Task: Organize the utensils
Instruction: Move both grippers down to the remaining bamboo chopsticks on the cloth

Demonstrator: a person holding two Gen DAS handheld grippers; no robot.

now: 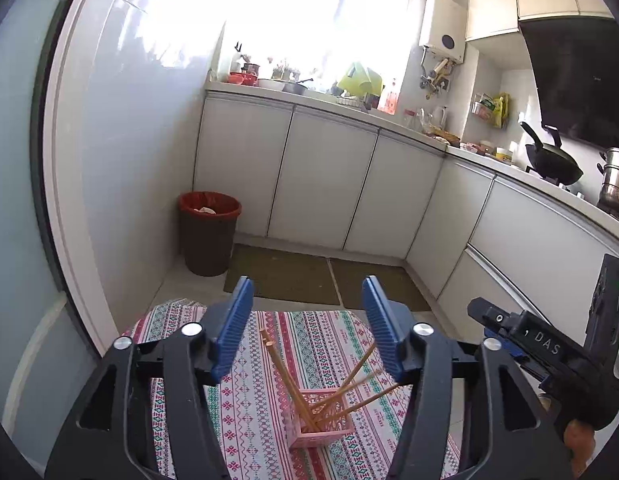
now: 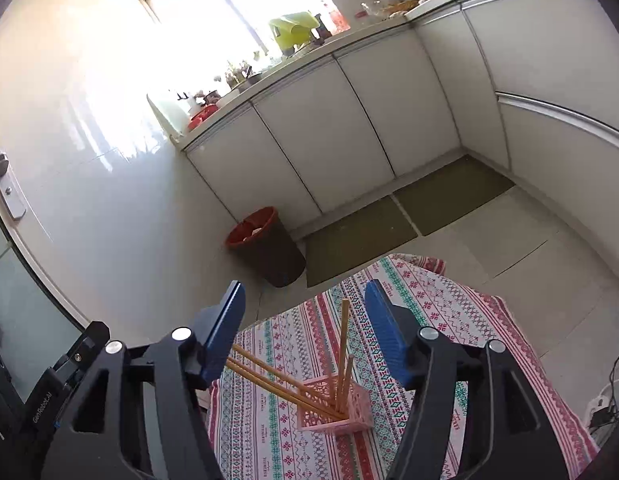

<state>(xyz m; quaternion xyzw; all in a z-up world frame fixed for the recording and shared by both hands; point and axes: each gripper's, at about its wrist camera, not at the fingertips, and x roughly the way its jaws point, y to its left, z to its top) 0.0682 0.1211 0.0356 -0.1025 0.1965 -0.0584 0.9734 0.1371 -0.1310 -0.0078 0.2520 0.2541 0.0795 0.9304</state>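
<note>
A small pink lattice holder (image 1: 321,420) stands on a round table with a patterned cloth (image 1: 253,408). Several wooden chopsticks (image 1: 285,376) lean in the holder at different angles. My left gripper (image 1: 307,328) is open and empty, raised above and behind the holder. In the right wrist view the same holder (image 2: 333,408) and chopsticks (image 2: 343,352) show on the cloth (image 2: 429,320). My right gripper (image 2: 305,332) is open and empty, also above the holder. The right gripper's body (image 1: 549,352) shows at the right of the left wrist view.
A dark bin with a red liner (image 1: 208,232) stands on the floor by the wall. White cabinets (image 1: 321,176) run under a cluttered counter. Two green mats (image 1: 285,276) lie on the floor. A black wok (image 1: 549,160) sits on the stove at right.
</note>
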